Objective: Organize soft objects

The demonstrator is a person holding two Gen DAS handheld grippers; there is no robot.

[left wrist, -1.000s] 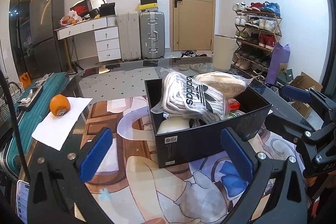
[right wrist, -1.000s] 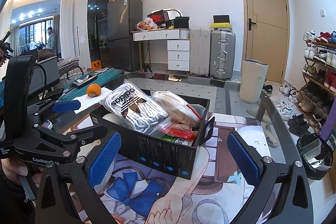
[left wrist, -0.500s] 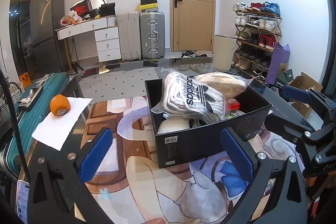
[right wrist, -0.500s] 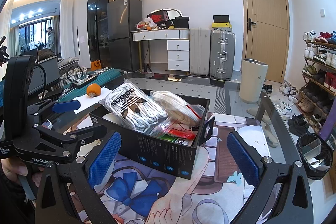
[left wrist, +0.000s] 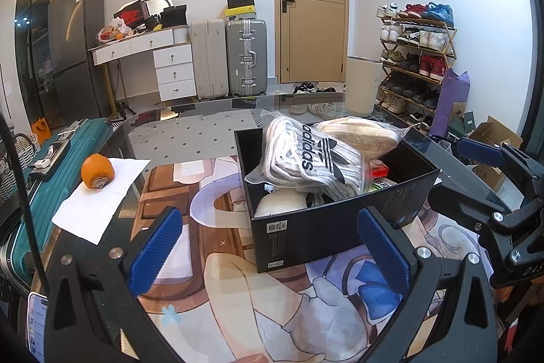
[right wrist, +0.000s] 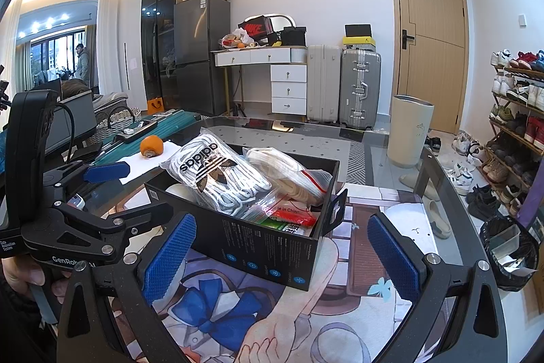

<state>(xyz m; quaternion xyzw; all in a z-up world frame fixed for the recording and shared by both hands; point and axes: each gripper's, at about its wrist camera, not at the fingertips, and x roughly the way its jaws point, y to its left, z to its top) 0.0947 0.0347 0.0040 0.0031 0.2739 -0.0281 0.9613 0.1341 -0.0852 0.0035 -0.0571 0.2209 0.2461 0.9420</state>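
Observation:
A black cardboard box (left wrist: 326, 227) (right wrist: 258, 247) stands on a glass table covered with a cartoon mat. On top inside lie a clear adidas bag of white laces (left wrist: 306, 159) (right wrist: 217, 172) and a clear bag of cream cord (left wrist: 357, 133) (right wrist: 289, 172). A white rounded object (left wrist: 278, 204) and red and green packets (right wrist: 289, 216) lie lower in the box. My left gripper (left wrist: 268, 247) is open and empty, just in front of the box. My right gripper (right wrist: 282, 254) is open and empty at the box's near side.
An orange (left wrist: 96, 171) (right wrist: 151, 145) sits on white paper (left wrist: 98, 199) at the table's left. A teal suitcase (left wrist: 51, 165) lies beyond the left edge. A bin (right wrist: 409, 131), shoe rack (left wrist: 414, 56) and bin bag (right wrist: 510, 247) stand on the right.

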